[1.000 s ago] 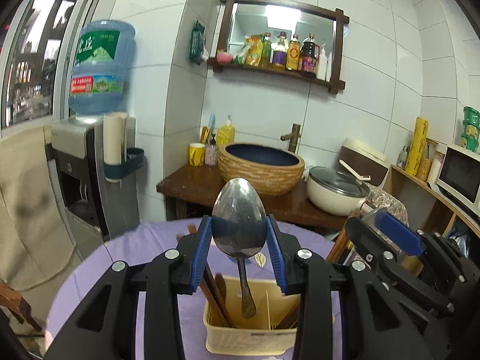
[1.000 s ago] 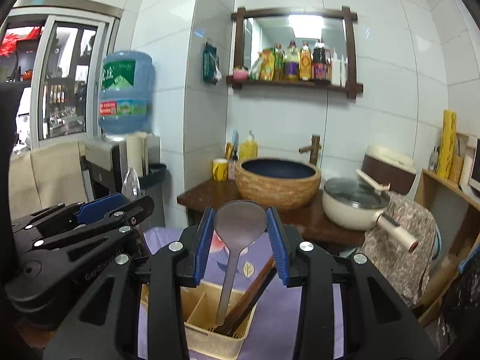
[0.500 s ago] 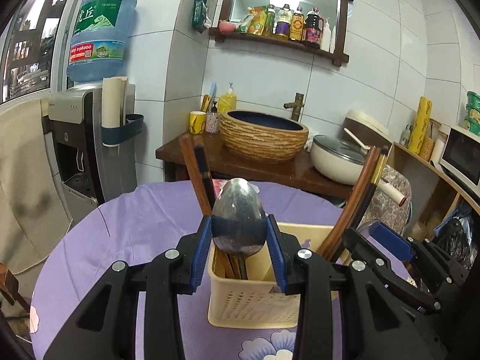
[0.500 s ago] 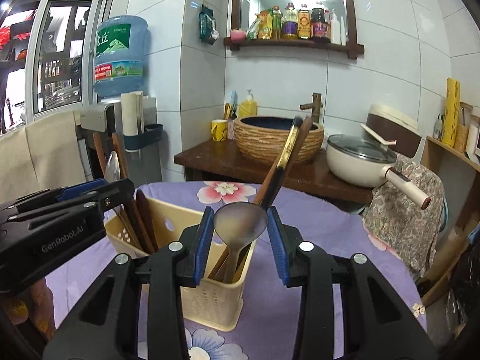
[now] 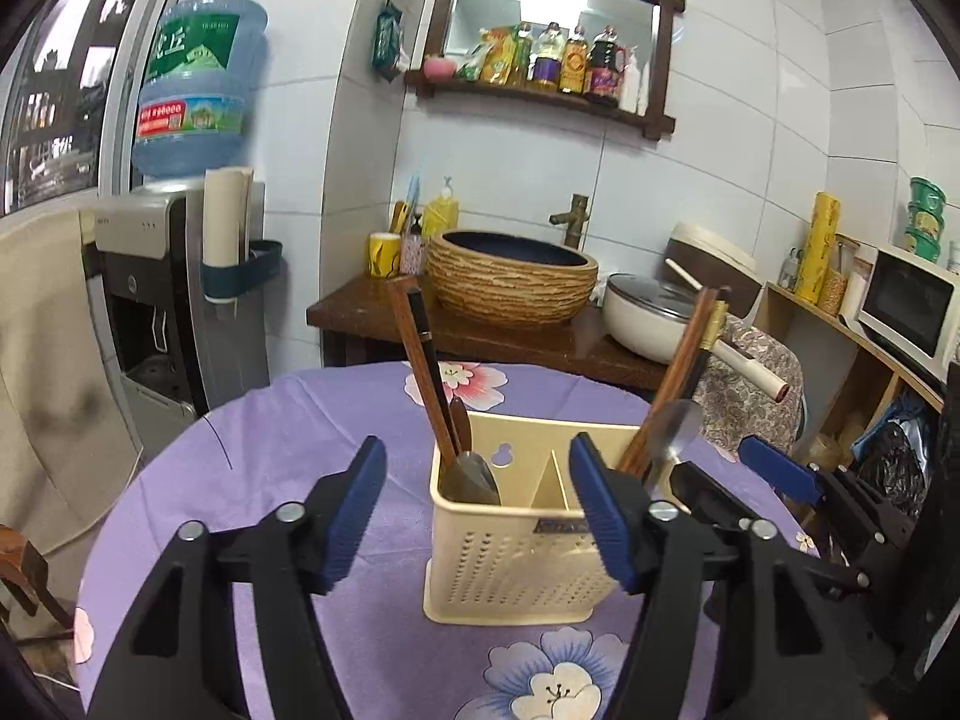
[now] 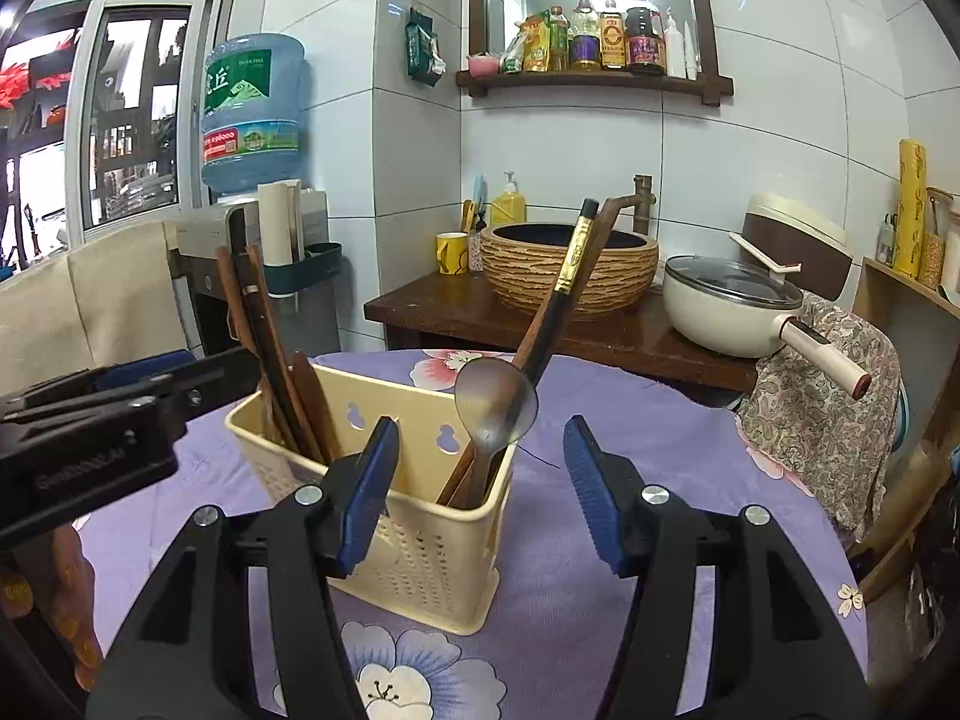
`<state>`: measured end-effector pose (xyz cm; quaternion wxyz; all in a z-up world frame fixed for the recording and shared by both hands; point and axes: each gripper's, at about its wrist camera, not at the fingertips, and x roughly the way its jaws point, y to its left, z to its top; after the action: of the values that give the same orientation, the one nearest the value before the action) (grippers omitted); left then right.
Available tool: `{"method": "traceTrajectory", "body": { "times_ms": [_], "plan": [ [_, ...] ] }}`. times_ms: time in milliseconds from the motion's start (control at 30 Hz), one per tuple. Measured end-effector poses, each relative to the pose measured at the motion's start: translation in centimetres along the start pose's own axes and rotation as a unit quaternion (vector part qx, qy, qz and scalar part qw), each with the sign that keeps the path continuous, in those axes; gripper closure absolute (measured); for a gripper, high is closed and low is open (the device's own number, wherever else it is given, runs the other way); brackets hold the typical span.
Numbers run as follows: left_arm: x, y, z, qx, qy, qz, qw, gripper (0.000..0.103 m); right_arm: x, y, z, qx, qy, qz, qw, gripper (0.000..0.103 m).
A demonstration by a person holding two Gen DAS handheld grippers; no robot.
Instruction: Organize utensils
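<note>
- A second ago each gripper clamped a spoon above the caddy; both spoons now stand in the caddy, out of the pads, and both grippers sit lower, close to it.
- The left gripper (image 5: pixel 477 495) has its jaws opening, already wide apart. Nothing is pressed between the blue pads; the caddy's left half is only seen through the gap.
- The left spoon (image 5: pixel 474 477) stands bowl-up in the caddy's left compartment, beside the dark chopsticks (image 5: pixel 423 366) leaning there.
- The right gripper (image 6: pixel 480 483) has its jaws opening too, and its pads touch nothing.
- The right spoon (image 6: pixel 495 402) stands bowl-up in the right compartment, its handle down inside, leaning against the other chopsticks (image 6: pixel 564 294) that slant up to the right.
- The caddy (image 5: pixel 516 564), cream plastic with a perforated front and a divider, stands on the purple flowered cloth (image 5: pixel 288 426) of the table.
- In the right wrist view the left gripper's black body reaches in from the left edge, near the caddy's left compartment.
</note>
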<state>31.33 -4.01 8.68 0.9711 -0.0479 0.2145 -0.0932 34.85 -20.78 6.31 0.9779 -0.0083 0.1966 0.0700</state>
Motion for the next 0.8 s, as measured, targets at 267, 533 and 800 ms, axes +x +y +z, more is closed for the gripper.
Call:
{"method": "traceTrajectory", "body": {
  "times_ms": [267,533,800],
  "plan": [
    [-7.0,0.7,-2.7,-0.002,-0.054,-0.004,0.9985,0.006,-7.0,-0.7,-1.7,0.013,-0.016,0.03,0.999,0.019],
    [-12.3,-0.5,-7.9,0.05,-0.056,0.008,0.9972,0.006,-14.2,-0.2,-6.4,0.008,-0.03,0.042,0.999,0.007],
    [-17.4,-0.3,-13.0,0.035,-0.055,0.017,0.9977,0.006,-21.0,1.5,-11.4,-0.027,-0.058,0.051,0.997,0.006]
  ]
}}
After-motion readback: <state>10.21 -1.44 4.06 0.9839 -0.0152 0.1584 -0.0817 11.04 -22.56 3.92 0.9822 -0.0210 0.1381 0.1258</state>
